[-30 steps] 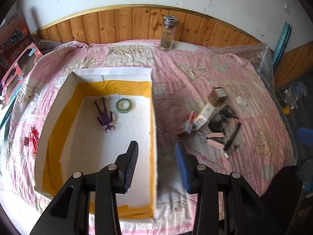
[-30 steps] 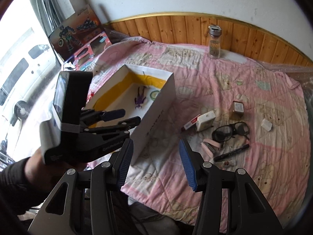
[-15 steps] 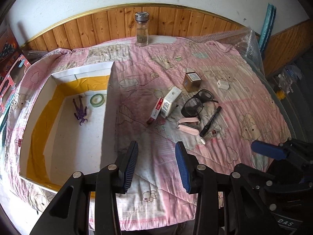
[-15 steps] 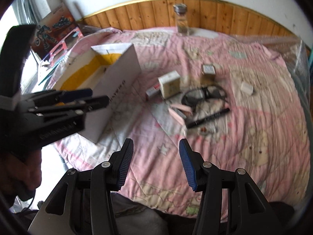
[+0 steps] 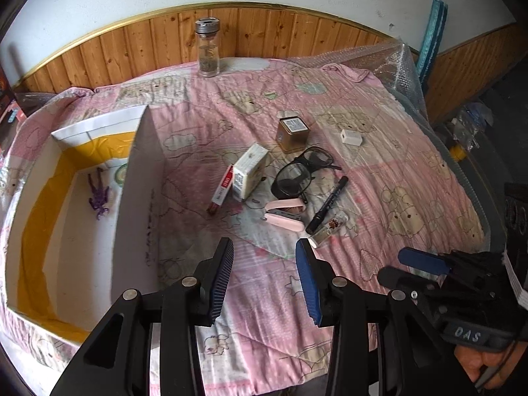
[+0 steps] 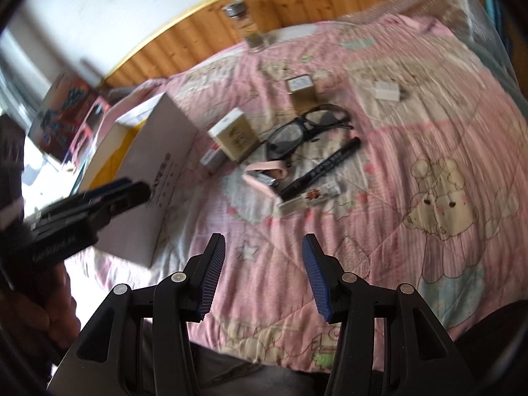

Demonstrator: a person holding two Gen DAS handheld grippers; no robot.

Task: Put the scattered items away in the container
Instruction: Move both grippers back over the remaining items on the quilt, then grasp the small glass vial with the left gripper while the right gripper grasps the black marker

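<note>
Both tongs hover empty with their fingers apart, the left tongs [image 5: 264,274] and right tongs [image 6: 262,267] facing the clutter on the bed [image 5: 412,178]. The box [image 5: 138,178] stands left of it. Best take the nearest piece first, the pink stapler [image 5: 283,214], gripping across its narrow body.

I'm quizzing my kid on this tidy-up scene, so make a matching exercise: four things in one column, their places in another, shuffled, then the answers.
Things:
1. purple toy figure
2. glass jar
3. black pen
4. white cube

Places:
A. by the wooden wall panel
B. inside the white box
C. apart, right of the gold tin
D. beside the glasses

Pairs: 1-B, 2-A, 3-D, 4-C
</note>
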